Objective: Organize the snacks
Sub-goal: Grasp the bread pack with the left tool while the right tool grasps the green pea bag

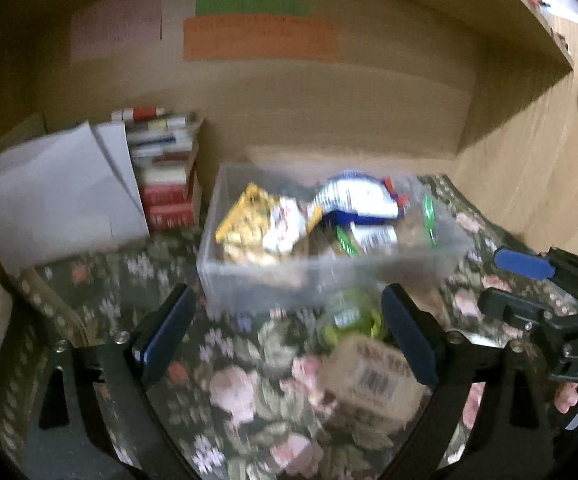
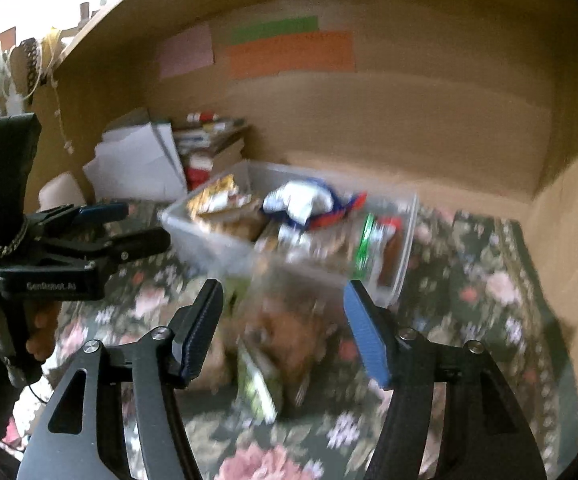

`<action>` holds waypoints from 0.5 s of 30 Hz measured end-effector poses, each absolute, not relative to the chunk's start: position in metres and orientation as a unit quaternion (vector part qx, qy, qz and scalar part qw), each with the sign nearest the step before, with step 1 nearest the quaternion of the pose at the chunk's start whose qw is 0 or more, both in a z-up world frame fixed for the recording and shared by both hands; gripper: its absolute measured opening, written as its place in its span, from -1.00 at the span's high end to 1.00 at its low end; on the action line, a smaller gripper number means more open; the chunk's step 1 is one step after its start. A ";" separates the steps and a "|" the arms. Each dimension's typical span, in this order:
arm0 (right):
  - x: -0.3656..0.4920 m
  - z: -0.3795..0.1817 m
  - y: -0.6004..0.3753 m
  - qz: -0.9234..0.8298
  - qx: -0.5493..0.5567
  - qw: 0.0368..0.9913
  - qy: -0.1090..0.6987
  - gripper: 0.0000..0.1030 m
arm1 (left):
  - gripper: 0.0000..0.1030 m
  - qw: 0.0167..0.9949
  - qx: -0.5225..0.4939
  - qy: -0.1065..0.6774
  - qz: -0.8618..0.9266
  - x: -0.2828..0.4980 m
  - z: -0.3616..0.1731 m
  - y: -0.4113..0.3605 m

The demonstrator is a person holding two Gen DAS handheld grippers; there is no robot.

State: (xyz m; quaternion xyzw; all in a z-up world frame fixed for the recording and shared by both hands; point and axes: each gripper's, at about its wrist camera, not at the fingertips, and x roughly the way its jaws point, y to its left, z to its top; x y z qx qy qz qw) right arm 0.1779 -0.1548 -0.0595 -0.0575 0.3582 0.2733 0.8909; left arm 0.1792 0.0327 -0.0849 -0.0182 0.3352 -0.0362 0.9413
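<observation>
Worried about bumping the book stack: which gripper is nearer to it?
Left. The book stack stands left of the clear bin; the left gripper is on that side, the right gripper beside it, farther right.

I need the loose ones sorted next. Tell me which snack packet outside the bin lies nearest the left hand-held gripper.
The tan barcoded packet, beside the left hand-held gripper; the green one lies nearer the clear bin.
</observation>
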 end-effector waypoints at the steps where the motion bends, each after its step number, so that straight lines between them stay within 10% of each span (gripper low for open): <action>1: 0.175 -0.064 -0.156 0.274 -0.056 0.888 0.364 -0.16 | -0.84 0.939 -0.020 0.341 -0.037 0.176 -0.089 0.032; 8: 0.161 -0.096 -0.160 0.284 -0.038 0.869 0.404 -0.14 | -0.84 0.925 -0.033 0.377 -0.044 0.161 -0.118 0.027; 15: 0.161 -0.113 -0.158 0.288 -0.030 0.858 0.425 0.32 | -0.94 0.916 -0.033 0.395 -0.057 0.155 -0.133 0.017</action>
